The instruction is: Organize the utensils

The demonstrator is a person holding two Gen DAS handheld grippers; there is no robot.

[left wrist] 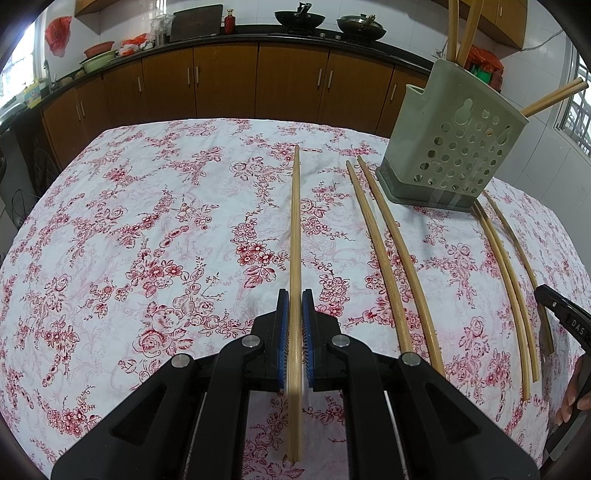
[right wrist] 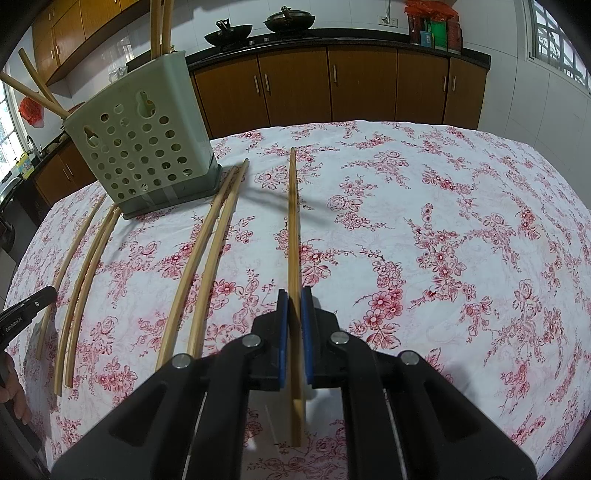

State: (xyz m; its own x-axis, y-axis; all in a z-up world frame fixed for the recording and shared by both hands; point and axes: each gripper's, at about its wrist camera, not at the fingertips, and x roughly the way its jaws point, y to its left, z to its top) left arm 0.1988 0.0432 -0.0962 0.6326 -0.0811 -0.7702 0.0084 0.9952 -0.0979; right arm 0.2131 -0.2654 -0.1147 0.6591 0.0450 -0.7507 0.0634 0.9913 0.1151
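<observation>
- Both pairs of fingers are clamped on chopsticks: the left gripper [left wrist: 294, 301] has its blue pads [left wrist: 283, 332] pressed on a chopstick [left wrist: 295, 229] that runs forward between them, and the right gripper [right wrist: 294, 299] pinches another chopstick [right wrist: 293, 229] the same way.
- Largest in view is the table under a white cloth with red flowers [left wrist: 147, 221], which fills most of both views.
- Behind it runs a row of brown cabinets [left wrist: 258, 81] under a dark counter, with two woks [right wrist: 228, 35] on the stove.
- On the cloth stands a pale green perforated holder [left wrist: 450, 144], upright on a darker base, with several chopsticks [left wrist: 452, 33] sticking up out of its top and two more leaning out to one side.
- Five loose chopsticks lie on the cloth in front of the holder: a pair [left wrist: 388, 251] close together, another pair [left wrist: 506, 280] touching, and a single one [left wrist: 524, 266] just beside them.
- At the right edge of the left view, the tip of the other gripper and a person's fingers [left wrist: 570, 402] show.
</observation>
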